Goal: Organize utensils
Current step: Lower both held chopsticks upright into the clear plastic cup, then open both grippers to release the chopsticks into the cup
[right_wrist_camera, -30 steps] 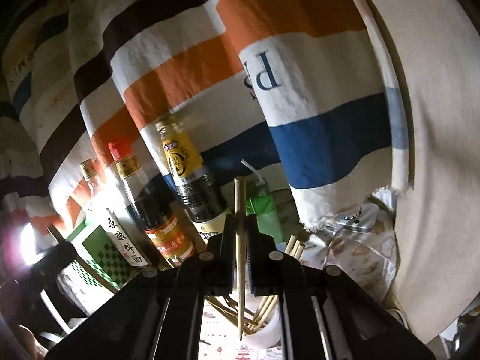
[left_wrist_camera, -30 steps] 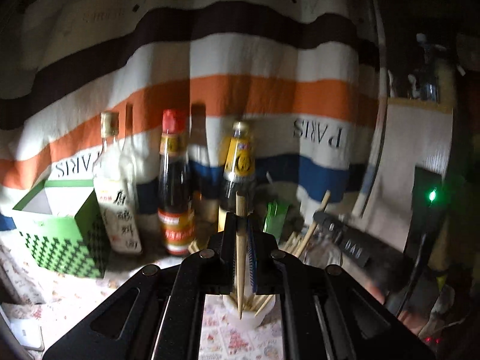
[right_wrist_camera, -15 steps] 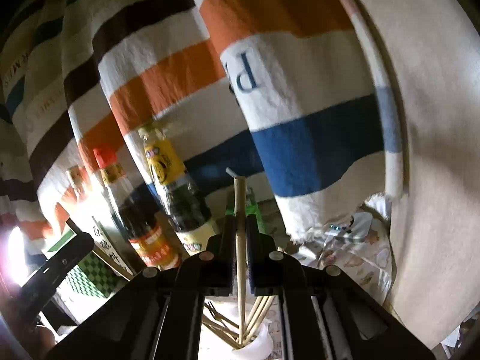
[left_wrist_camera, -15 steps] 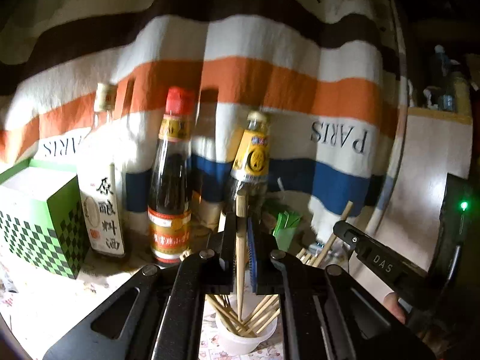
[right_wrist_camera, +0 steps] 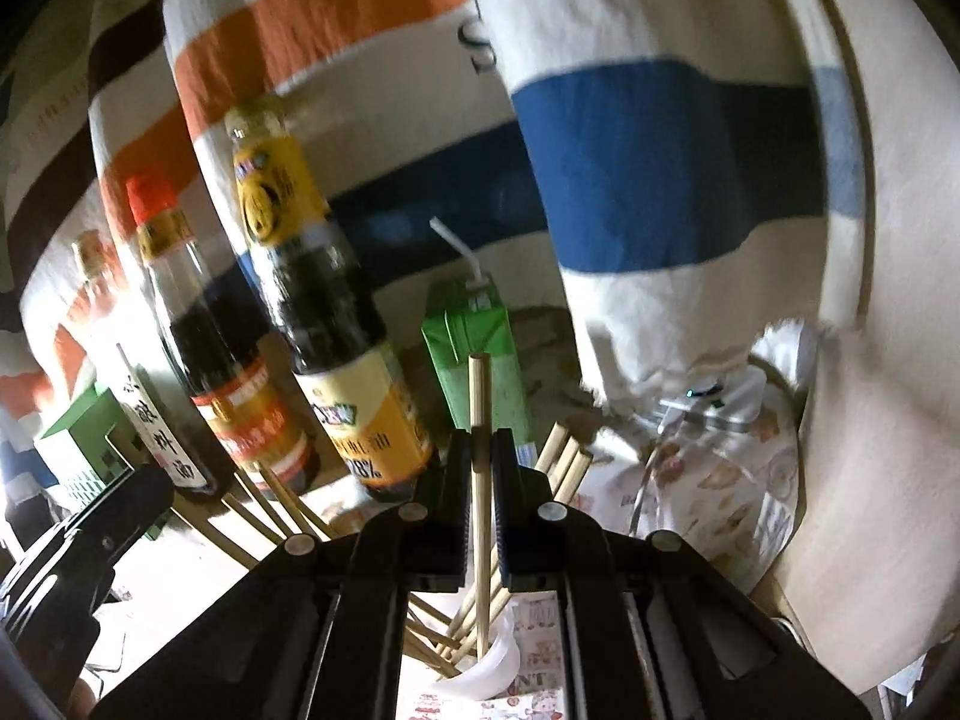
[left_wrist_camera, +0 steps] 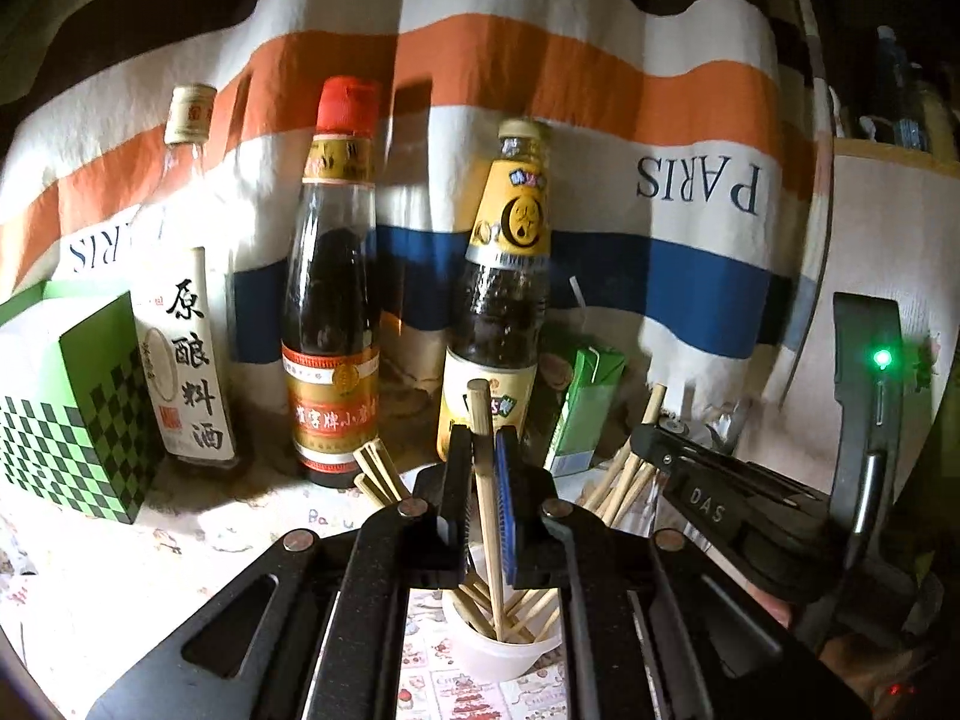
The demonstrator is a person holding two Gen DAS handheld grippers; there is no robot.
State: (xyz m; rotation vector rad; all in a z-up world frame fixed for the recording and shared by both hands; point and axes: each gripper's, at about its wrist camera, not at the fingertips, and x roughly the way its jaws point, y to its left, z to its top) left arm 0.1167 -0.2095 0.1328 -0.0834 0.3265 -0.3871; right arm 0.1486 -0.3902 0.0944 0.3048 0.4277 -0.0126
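Note:
My left gripper (left_wrist_camera: 483, 450) is shut on a wooden chopstick (left_wrist_camera: 487, 498), held upright with its lower end inside a white cup (left_wrist_camera: 501, 654) that holds several more chopsticks. My right gripper (right_wrist_camera: 479, 450) is shut on another chopstick (right_wrist_camera: 479, 480), also upright, its tip at the rim of the same white cup (right_wrist_camera: 489, 669). The right gripper's body (left_wrist_camera: 708, 504) shows at the right of the left wrist view. The left gripper's body (right_wrist_camera: 84, 546) shows at the lower left of the right wrist view.
Three sauce bottles (left_wrist_camera: 333, 324) stand in a row behind the cup, before a striped cloth (left_wrist_camera: 540, 72). A green checked box (left_wrist_camera: 66, 408) stands at the left and a green drink carton (left_wrist_camera: 579, 408) to the right of the bottles. A patterned tablecloth (left_wrist_camera: 210, 546) covers the table.
Both grippers have come lower and nearer the white cup. The chopstick tips have gone down into the cup among the others. The bottles now look larger and closer.

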